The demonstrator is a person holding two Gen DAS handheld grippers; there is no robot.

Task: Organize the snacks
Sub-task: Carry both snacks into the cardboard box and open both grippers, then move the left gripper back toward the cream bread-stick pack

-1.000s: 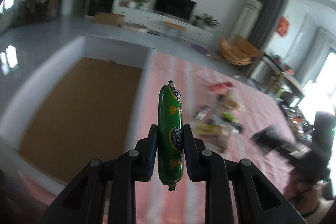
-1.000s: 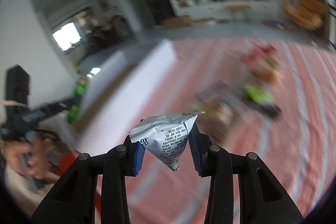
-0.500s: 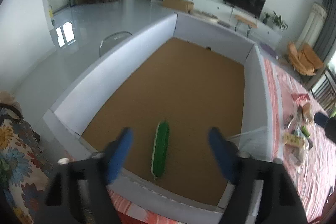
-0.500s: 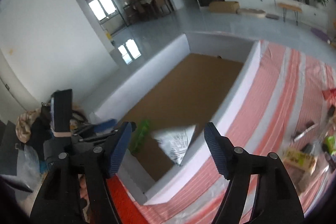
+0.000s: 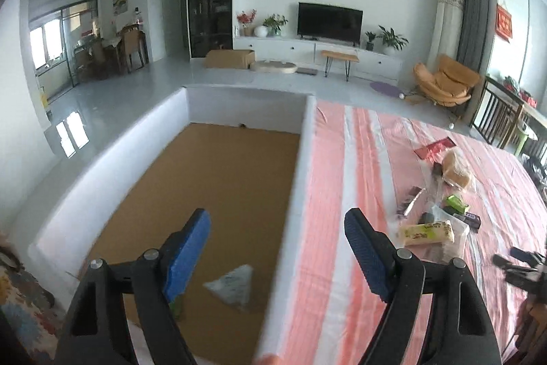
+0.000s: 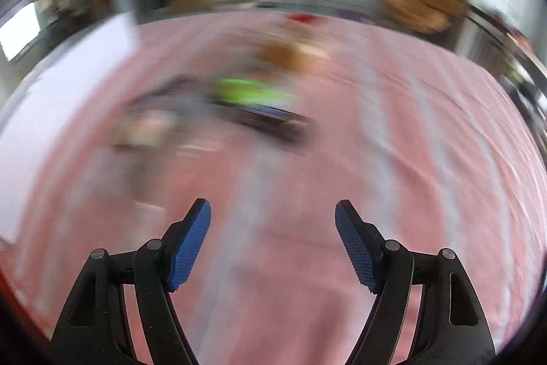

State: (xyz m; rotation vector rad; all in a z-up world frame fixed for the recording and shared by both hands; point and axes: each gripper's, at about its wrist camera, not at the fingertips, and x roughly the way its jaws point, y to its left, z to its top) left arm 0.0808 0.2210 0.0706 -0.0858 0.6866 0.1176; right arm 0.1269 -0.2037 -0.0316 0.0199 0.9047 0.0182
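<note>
While both sets of blue pads stand wide apart with nothing between them, the left gripper (image 5: 277,248) hangs over the near right corner of the white-walled box (image 5: 301,166), jaws having just opened, its right finger over the wall's top edge and its left finger over the brown cardboard floor (image 5: 218,173). Silver triangular snack packet (image 5: 231,286) lies flat on that floor, just beside the right wall, below and between the fingers, not touched. Green sliver of a snack (image 5: 177,305) peeks out behind the left pad, mostly hidden. Rest of the box floor is bare, walls low all round. Right of the wall, pink striped cloth (image 5: 345,180) runs open up to the snack pile (image 5: 441,211): yellow-white packet (image 5: 427,231), bread-like bag (image 5: 454,168), red packet (image 5: 436,147), green packet (image 5: 454,202), dark bars. Right gripper (image 6: 272,240) has also just opened, empty, angled down over the cloth (image 6: 393,142); view heavily motion-blurred. Blurred green packet (image 6: 253,91) and dark item (image 6: 270,120) sit well ahead of the fingers, open cloth between. White box wall (image 6: 68,84) at left edge of that view.
</note>
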